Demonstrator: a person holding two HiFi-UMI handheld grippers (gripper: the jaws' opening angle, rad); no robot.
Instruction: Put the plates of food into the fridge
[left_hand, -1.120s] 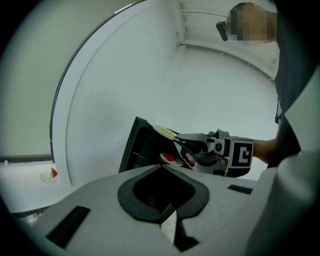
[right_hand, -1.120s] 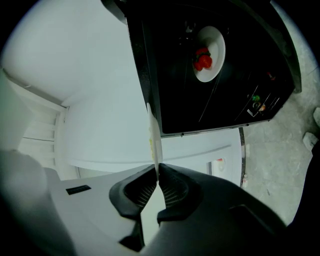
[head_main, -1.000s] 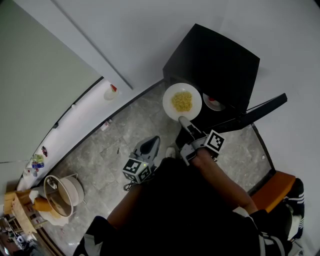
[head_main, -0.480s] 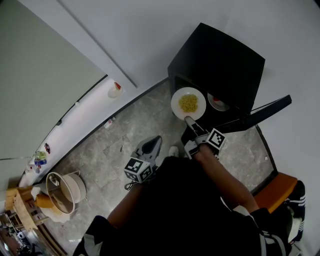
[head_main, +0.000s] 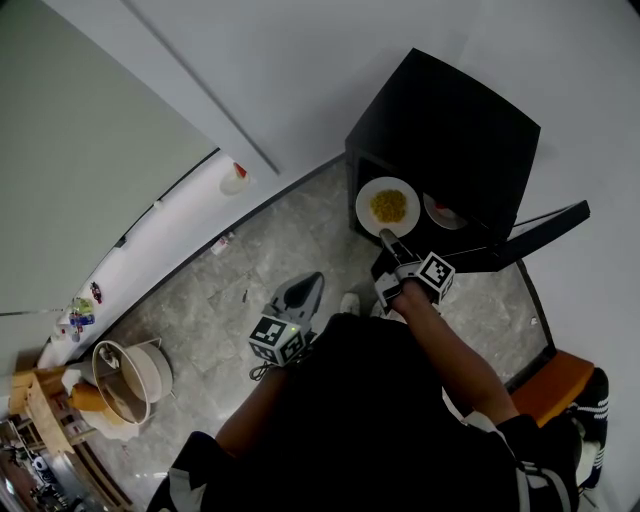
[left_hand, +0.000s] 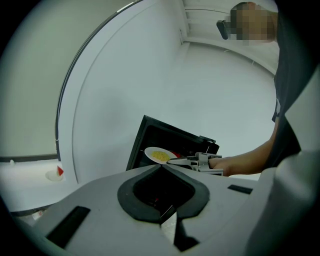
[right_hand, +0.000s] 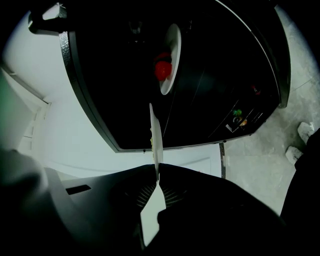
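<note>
Right tongs (right_hand: 156, 172): clamped on the rim of the round white plate of yellow food (head_main: 389, 206), which is at the mouth of the open small black fridge (head_main: 450, 110). Left tongs (left_hand: 161, 166): closed, empty, held low by the body. A second white plate with red food (right_hand: 172, 55) sits inside. Step in hand: insertion. Next move, judged: advance the plate onto the shelf clear of its neighbour, then release.

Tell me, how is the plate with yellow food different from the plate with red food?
The yellow-food plate is pinched at its rim by the right claw; nothing touches the red-food plate. The yellow-food plate hangs at the fridge opening, while the red-food plate sits further inside. One carries yellow food, the other red. Both plates are round and white.
</note>
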